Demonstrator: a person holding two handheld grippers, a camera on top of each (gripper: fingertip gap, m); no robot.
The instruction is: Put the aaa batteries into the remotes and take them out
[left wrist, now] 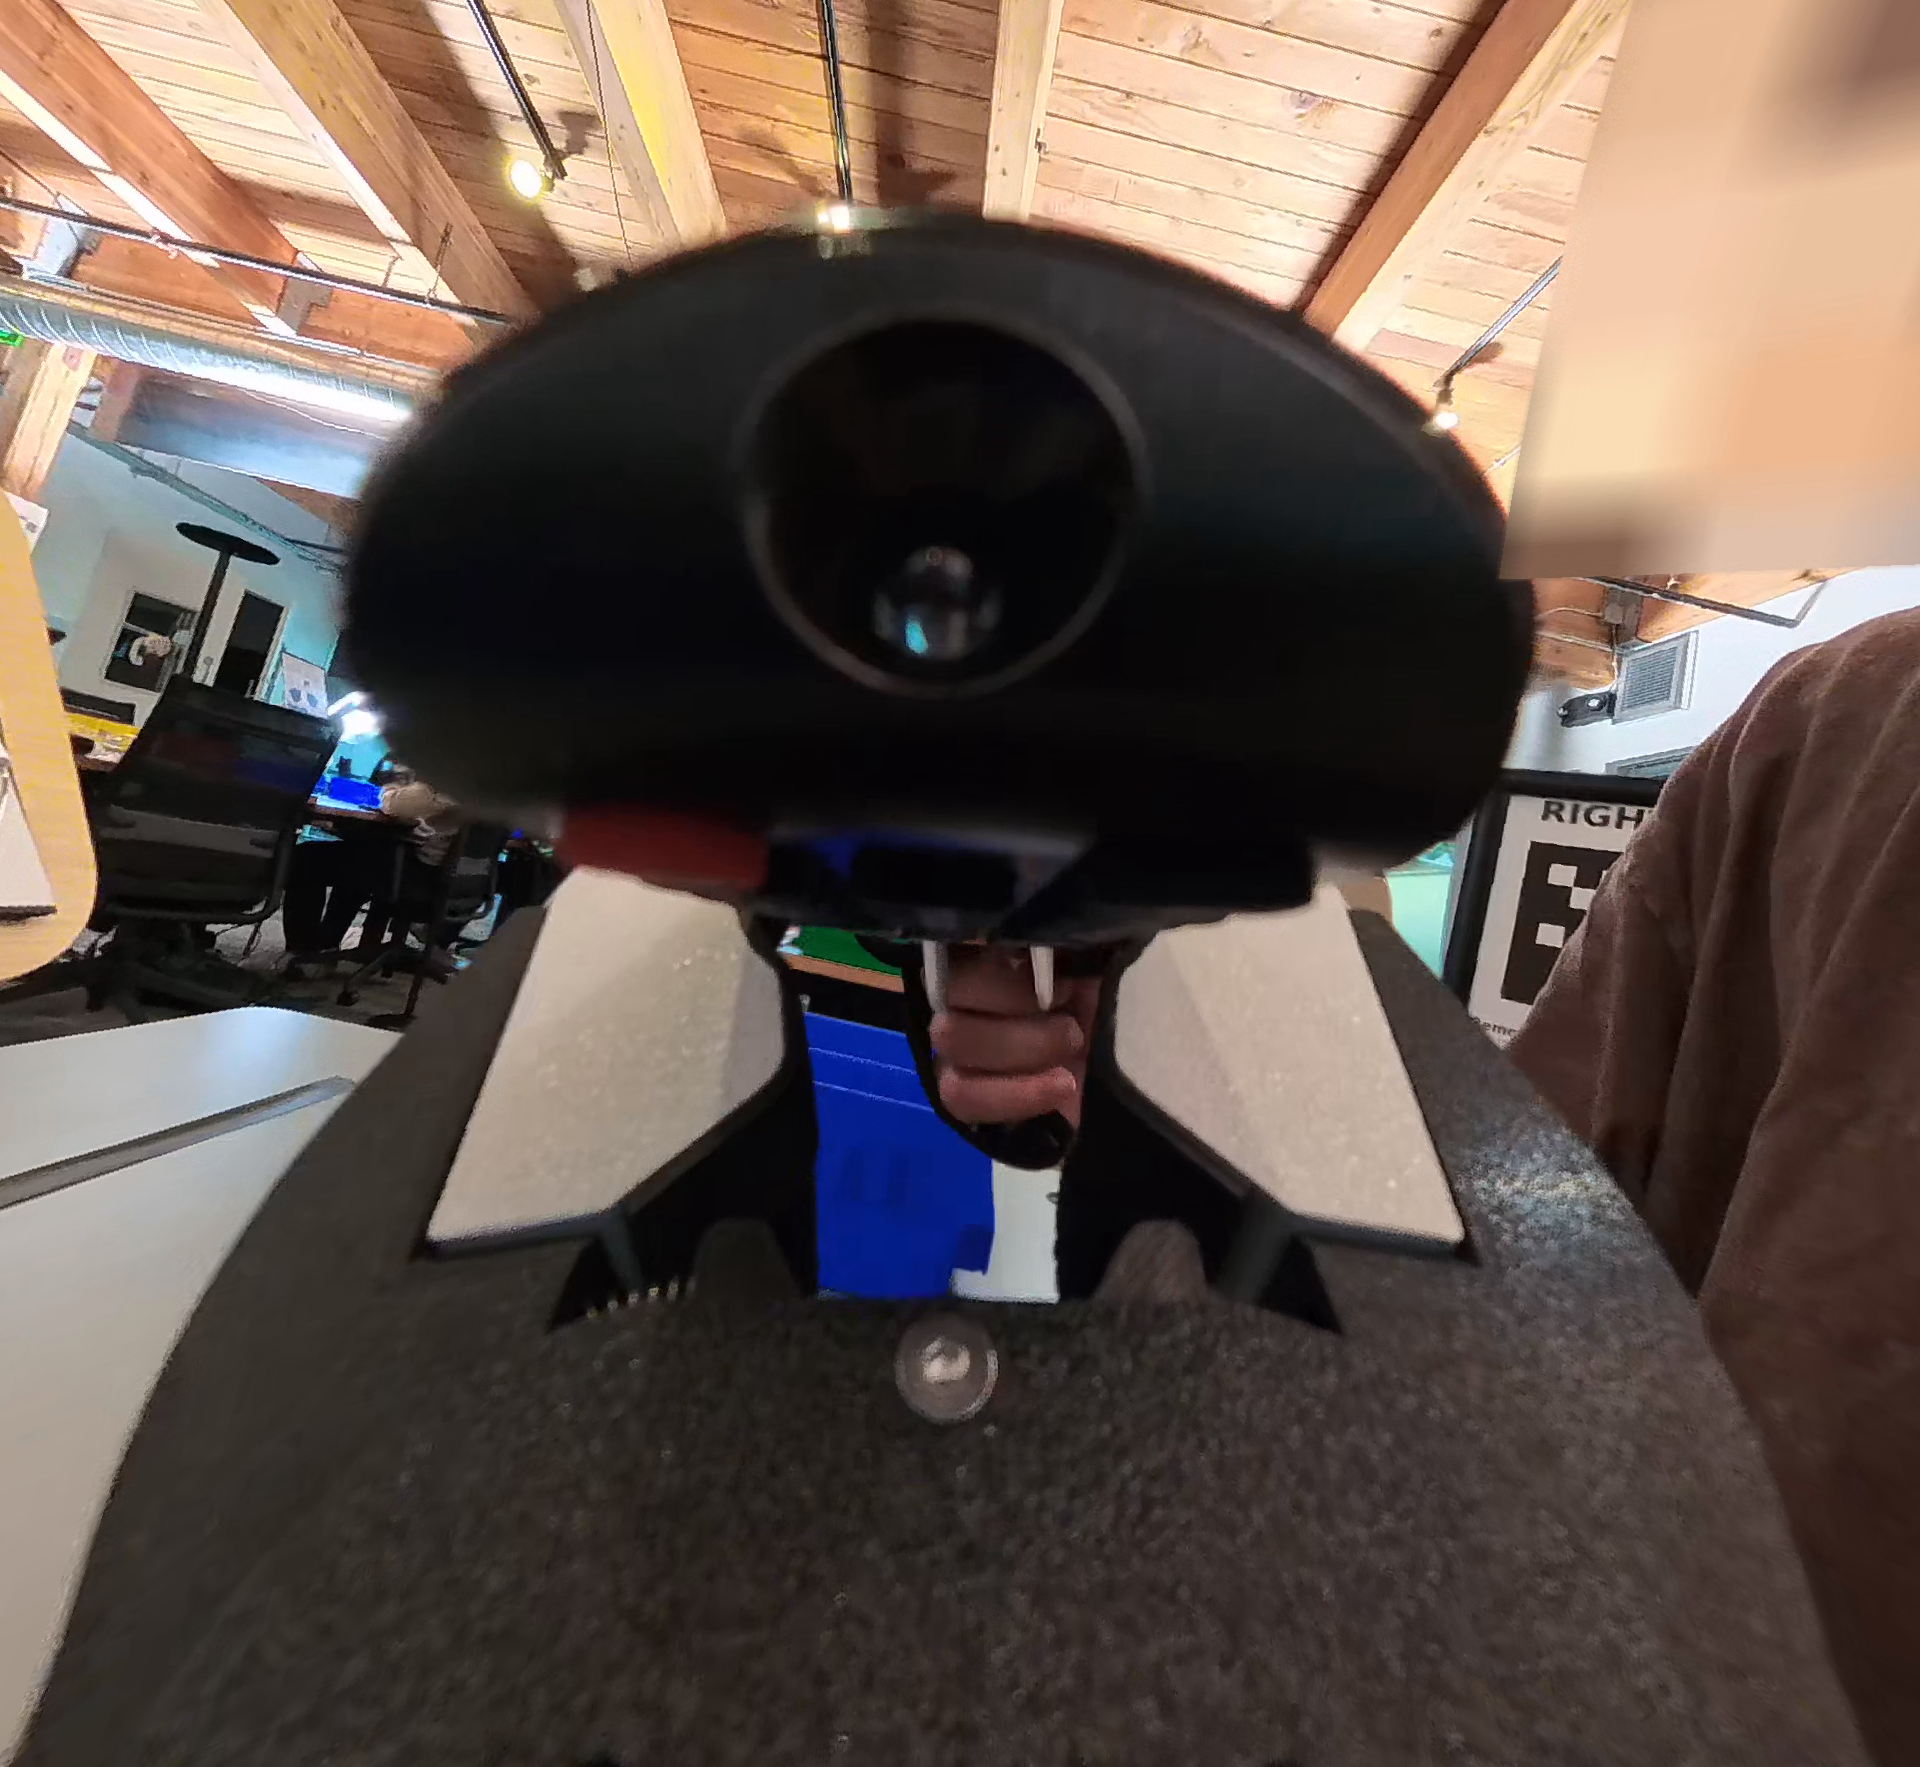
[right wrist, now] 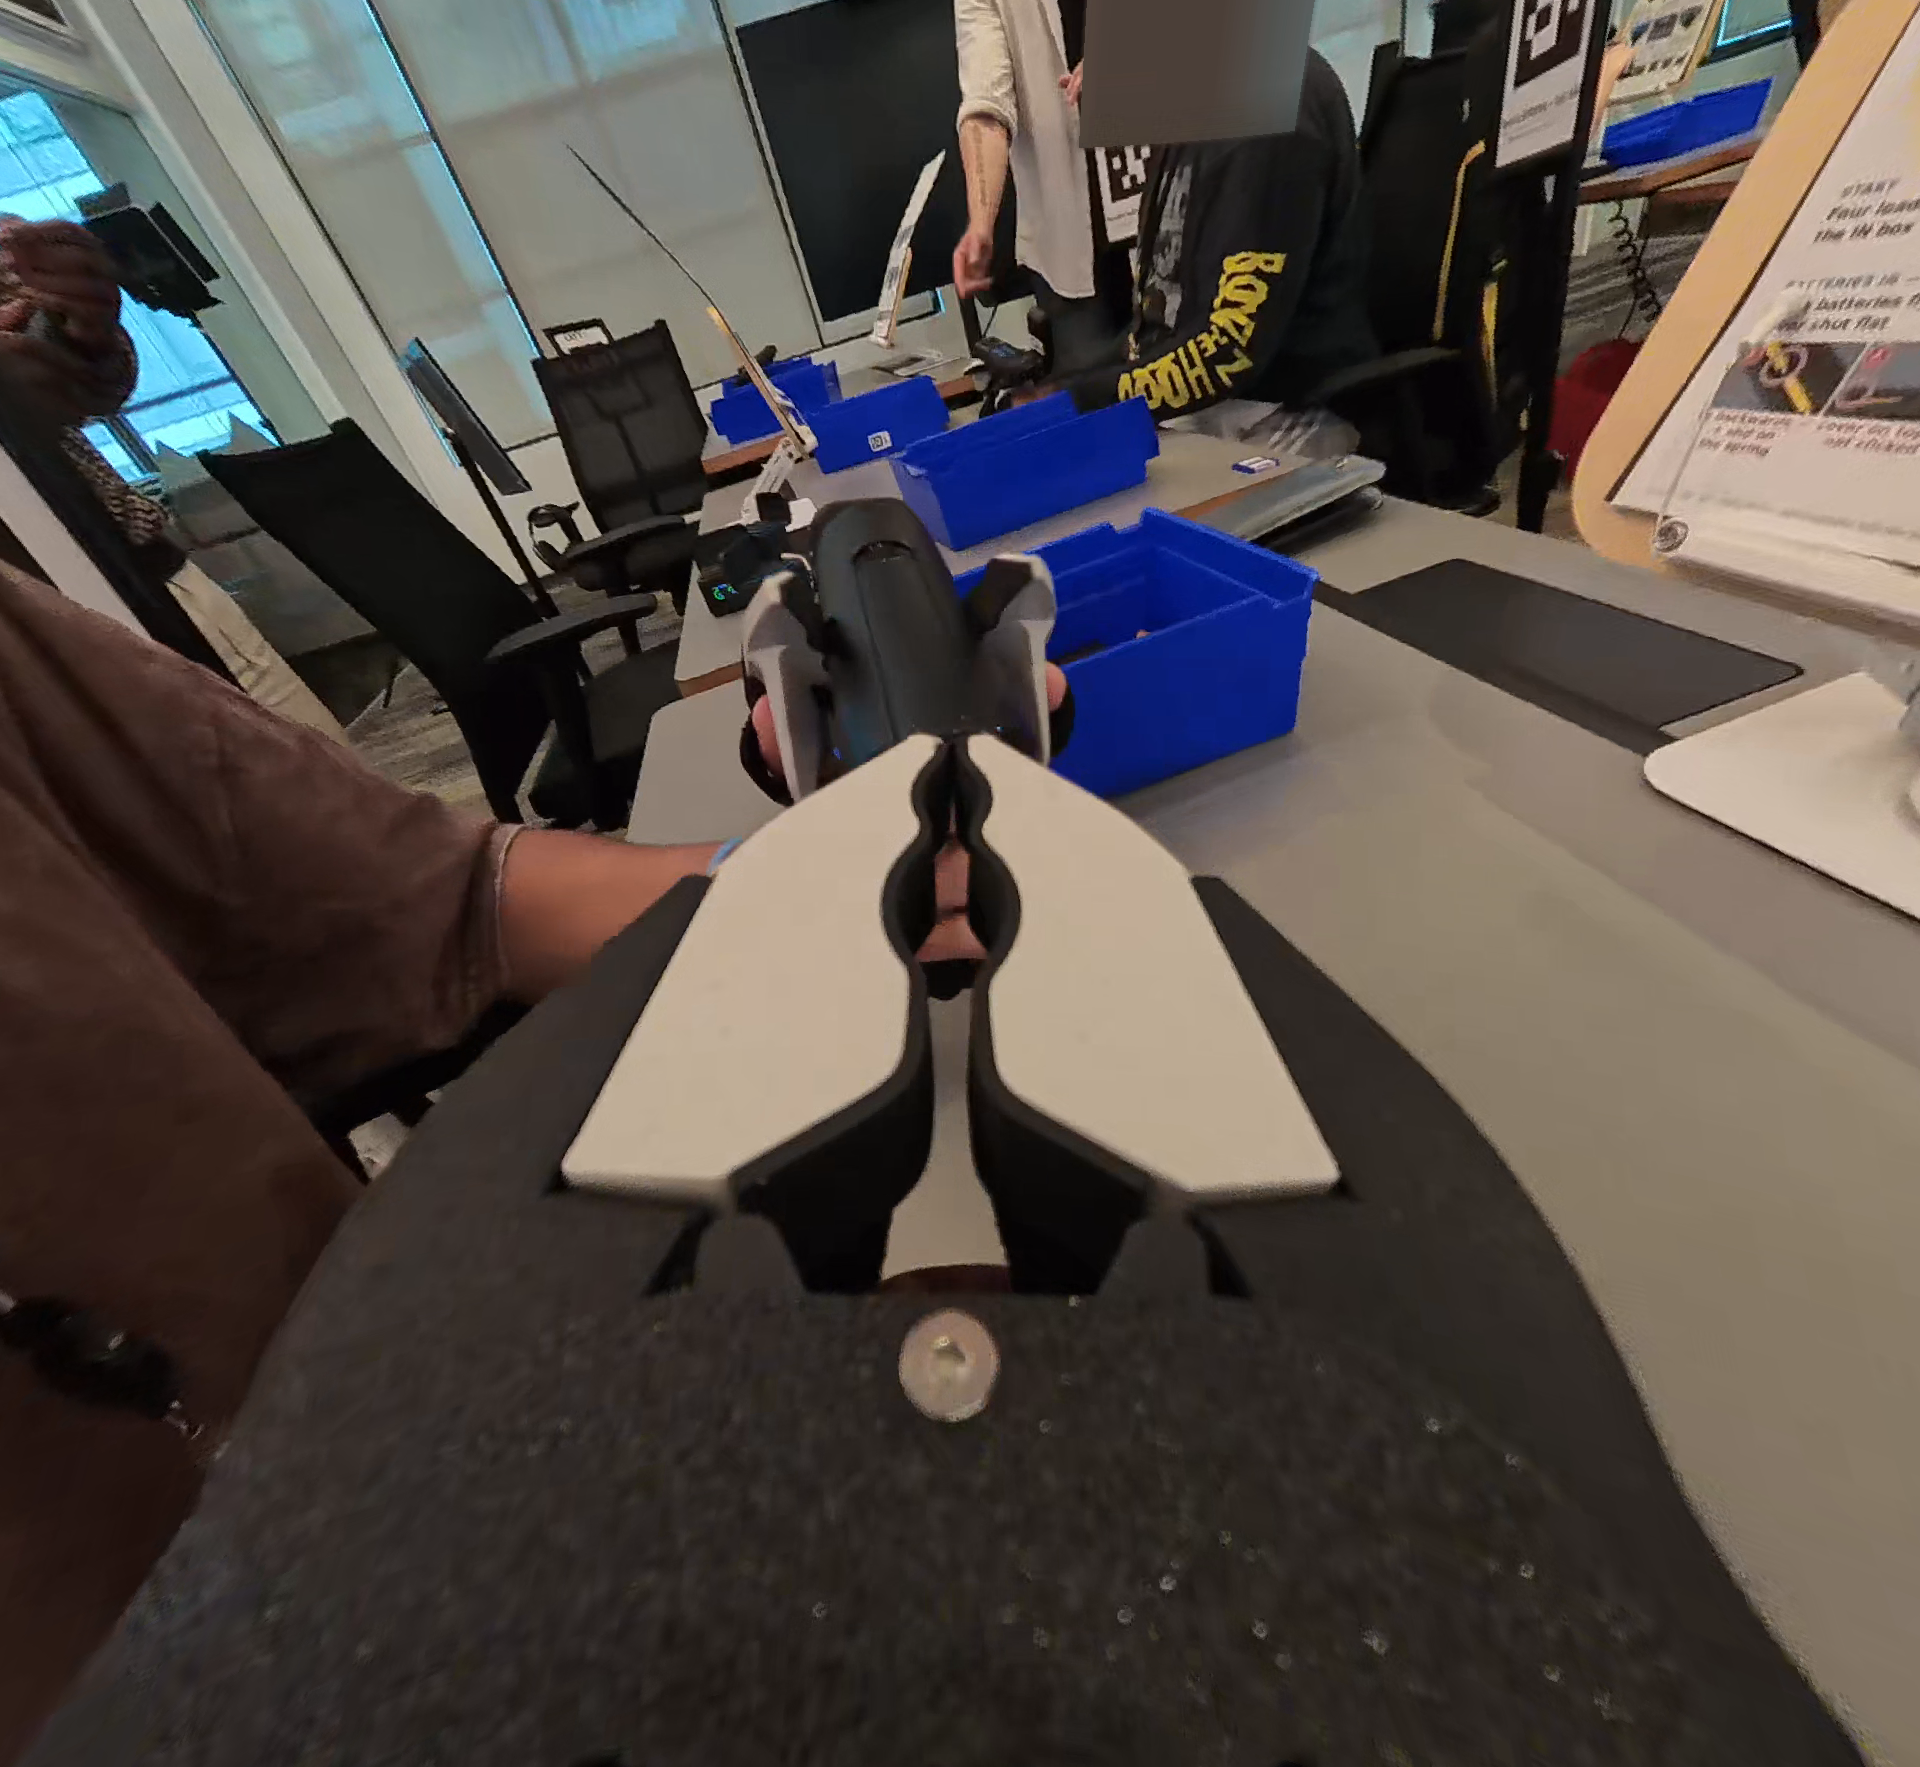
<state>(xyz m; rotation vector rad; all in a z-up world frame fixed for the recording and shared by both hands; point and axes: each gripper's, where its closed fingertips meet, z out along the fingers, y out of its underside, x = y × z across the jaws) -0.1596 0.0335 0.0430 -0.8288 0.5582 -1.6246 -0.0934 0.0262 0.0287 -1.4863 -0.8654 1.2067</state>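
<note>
Right gripper (right wrist: 951, 782) fingers pressed together, empty; left gripper (right wrist: 899, 668) spread wide, faced closely. Collision risked; no remotes or batteries seen.

- Right gripper (right wrist: 951, 767): pale grey fingers on a speckled black body.
- Left gripper (right wrist: 899, 616): grey fingers, black body.
- Bin (right wrist: 1195, 668): bright blue.
- Table (right wrist: 1558, 938): plain grey.
- Sleeve (right wrist: 208, 834): brown.
- Ceiling (left wrist: 1143, 55): knotty light wood planks.
</note>
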